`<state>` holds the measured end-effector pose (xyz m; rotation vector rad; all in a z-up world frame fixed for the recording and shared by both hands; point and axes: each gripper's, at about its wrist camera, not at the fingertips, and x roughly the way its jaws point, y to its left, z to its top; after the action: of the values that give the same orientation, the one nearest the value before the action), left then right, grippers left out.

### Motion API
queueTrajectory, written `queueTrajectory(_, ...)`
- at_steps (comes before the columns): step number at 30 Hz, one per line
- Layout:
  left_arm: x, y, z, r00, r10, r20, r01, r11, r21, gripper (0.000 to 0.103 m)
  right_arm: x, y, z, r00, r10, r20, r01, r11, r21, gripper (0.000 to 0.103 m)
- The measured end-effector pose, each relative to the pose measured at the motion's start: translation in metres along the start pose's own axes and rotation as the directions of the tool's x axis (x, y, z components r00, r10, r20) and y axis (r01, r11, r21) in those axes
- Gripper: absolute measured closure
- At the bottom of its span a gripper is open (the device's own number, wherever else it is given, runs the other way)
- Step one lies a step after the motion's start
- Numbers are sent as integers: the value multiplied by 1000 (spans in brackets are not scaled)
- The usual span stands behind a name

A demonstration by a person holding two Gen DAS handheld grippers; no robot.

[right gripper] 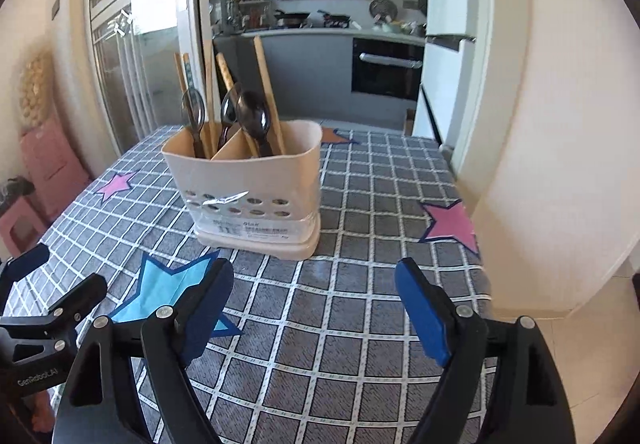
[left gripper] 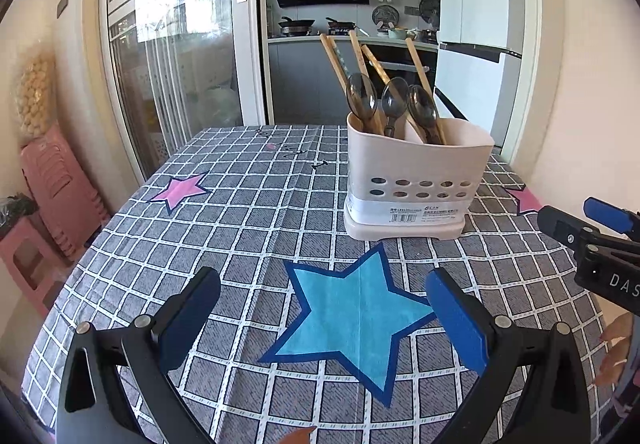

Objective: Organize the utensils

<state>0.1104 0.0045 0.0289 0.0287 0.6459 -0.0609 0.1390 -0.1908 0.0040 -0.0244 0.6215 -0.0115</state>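
You've got a table covered in a grey checked cloth point(left gripper: 248, 204) with pink and blue star patches, and pretty much the only thing standing on it is the cream plastic utensil caddy point(left gripper: 416, 180), the kind with a divider down the middle and drain holes low on the wall. It sits upright toward the far right in the left wrist view, just beyond the big blue star point(left gripper: 356, 320), well apart from both tools. Inside it are the pale wooden chopsticks point(left gripper: 418, 64), leaning to the far side, and three dark translucent plastic spoons point(left gripper: 394, 100), bowls up, handles down. By the look of it everything's already in the caddy and no loose piece is left on the cloth, so I'd guess you're done or nearly so. If you do need to shuffle anything: the caddy looks light and top-heavy with those long sticks, so it could tip if you nudge the rim. The chopsticks should be stiff and grippy enough, so take one high on the bare shaft. The spoons look slick and light, so pinch across the neck just under the bowl, not the curved bowl itself. Your left gripper point(left gripper: 324, 320) has its jaws spread wide with nothing between them, and your right gripper point(right gripper: 316, 312) is likewise spread and empty, hovering near you over the cloth.
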Motion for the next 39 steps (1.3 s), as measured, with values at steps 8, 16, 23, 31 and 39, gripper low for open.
queueTrajectory(8, -18, 3, -5, 997, -8, 75, 10, 1000, -18, 0, -35, 6, -11, 986, -46, 158, 50, 999, -19, 18)
queueTrajectory(16, -23, 2, -11, 991, -38, 125, 42, 999, -29, 0, -46, 12, -25, 975, -21, 221, 19, 1000, 10, 18)
queueTrajectory(23, -17, -3, -13, 987, 3, 161, -2, 1000, -7, 0, -30, 9, -32, 981, -45, 191, 38, 998, 40, 18)
queueTrajectory(31, 6, -6, -16, 994, 12, 106, -10, 1000, -15, 0, -19, 4, -38, 980, -76, 183, 65, 996, 68, 18)
queueTrajectory(39, 13, -8, -18, 996, 15, 83, -15, 1000, -10, 0, -18, 6, -40, 980, -97, 176, 84, 993, 78, 18)
